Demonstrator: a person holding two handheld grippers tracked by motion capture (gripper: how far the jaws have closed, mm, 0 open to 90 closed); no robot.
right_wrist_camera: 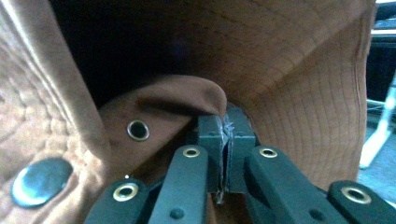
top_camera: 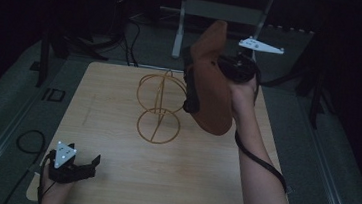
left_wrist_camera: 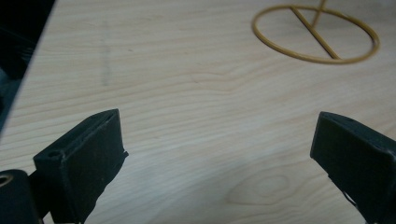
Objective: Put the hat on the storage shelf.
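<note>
Right tool (right_wrist_camera: 227, 140) clamped tight on brown hat (top_camera: 210, 84) fabric, hat lifted just right of the wire stand (top_camera: 158, 107). Left tool (left_wrist_camera: 219, 154) jaws wide, empty, low over worktop (top_camera: 172, 176) near stand.

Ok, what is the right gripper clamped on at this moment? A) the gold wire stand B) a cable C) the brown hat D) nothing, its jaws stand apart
C: in the right gripper view the right gripper has its jaws pressed together on a fold of the brown hat, and the high view shows that hat lifted above the table, beside the gold wire stand.
</note>
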